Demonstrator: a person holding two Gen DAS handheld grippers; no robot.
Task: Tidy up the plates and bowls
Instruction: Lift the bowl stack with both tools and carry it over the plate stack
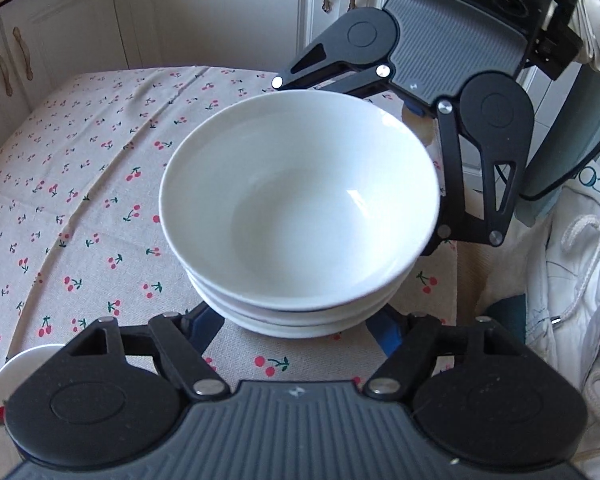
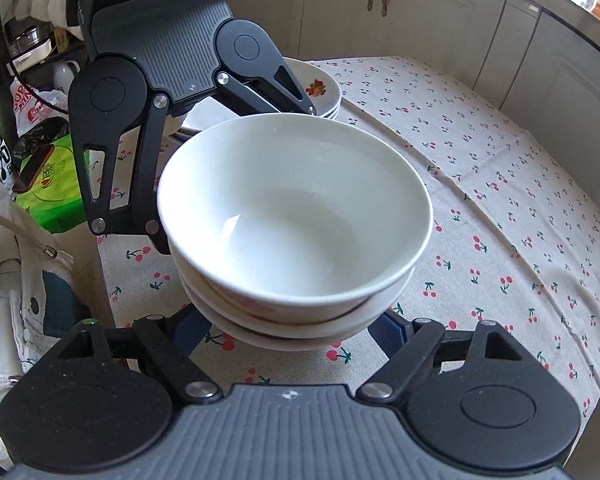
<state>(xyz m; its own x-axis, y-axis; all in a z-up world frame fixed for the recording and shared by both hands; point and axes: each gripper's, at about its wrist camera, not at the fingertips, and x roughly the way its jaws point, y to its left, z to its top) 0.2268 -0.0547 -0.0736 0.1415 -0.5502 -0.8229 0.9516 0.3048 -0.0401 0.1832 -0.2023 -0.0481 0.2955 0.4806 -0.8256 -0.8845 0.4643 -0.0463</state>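
A stack of three white bowls (image 1: pixel 300 216) stands on the cherry-print tablecloth (image 1: pixel 80 184); it also shows in the right wrist view (image 2: pixel 296 216). My left gripper (image 1: pixel 296 332) is spread wide around the stack's near side, blue fingers (image 1: pixel 384 332) under the rims. My right gripper (image 2: pixel 296 336) is spread wide around the opposite side, and shows as the black unit at the upper right of the left wrist view. Whether the fingers touch the bowls is hidden. A stack of plates (image 2: pixel 320 92) with a flower print sits behind the left gripper.
A white plate rim (image 1: pixel 16 368) lies at the lower left. White cabinets (image 1: pixel 80 32) stand beyond the table. Bags, a green box (image 2: pixel 52 188) and white cloth lie off the table's left edge in the right wrist view.
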